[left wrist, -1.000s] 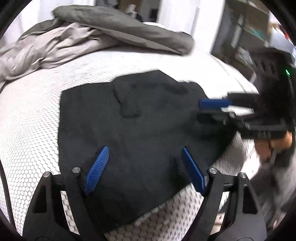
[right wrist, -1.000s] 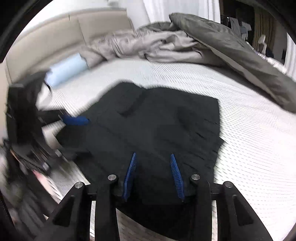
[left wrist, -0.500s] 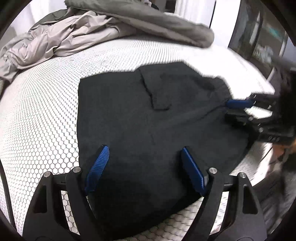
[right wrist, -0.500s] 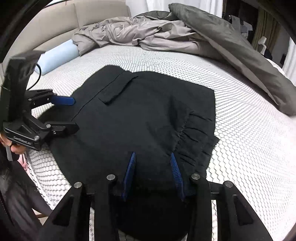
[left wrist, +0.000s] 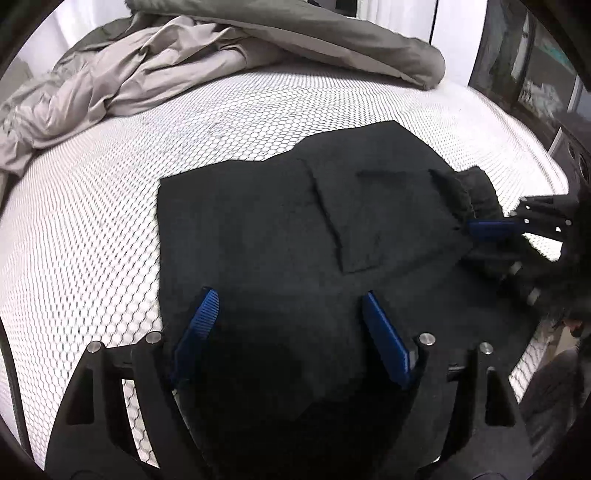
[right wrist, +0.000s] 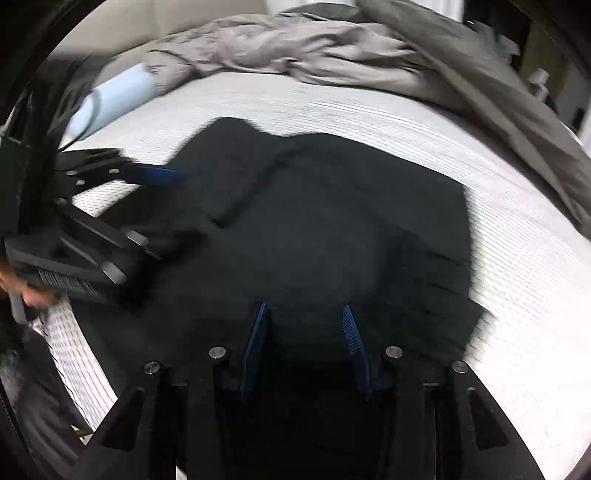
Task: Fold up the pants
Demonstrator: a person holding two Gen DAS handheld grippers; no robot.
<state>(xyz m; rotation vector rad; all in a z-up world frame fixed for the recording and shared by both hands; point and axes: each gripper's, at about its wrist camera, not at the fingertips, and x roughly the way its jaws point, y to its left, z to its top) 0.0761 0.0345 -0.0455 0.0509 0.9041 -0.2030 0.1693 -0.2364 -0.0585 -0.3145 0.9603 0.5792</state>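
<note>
Black pants (left wrist: 258, 229) lie folded flat on the white mesh bed (left wrist: 92, 221), back pocket (left wrist: 369, 221) up and gathered waistband (left wrist: 476, 192) at the right. My left gripper (left wrist: 290, 295) hovers open and wide over the near edge of the cloth, nothing pinched. It shows in the right wrist view as the left gripper (right wrist: 166, 210) at the pants' left edge. My right gripper (right wrist: 305, 307) is low over the pants (right wrist: 332, 221) at the waistband side. Its jaws are closing, a clear gap remains, and the cloth lies under and between them. The left wrist view has this right gripper (left wrist: 480, 243) at the waistband.
A crumpled grey duvet (left wrist: 147, 74) is piled along the far side of the bed. A light blue pillow (right wrist: 114, 96) lies by the beige headboard (right wrist: 110, 33). Dark shelving (left wrist: 524, 66) stands past the bed's right edge. A hand (right wrist: 22, 291) holds the left gripper.
Both grippers have come down and closer to the pants, which now fill more of each view. The right jaws have narrowed a little.
</note>
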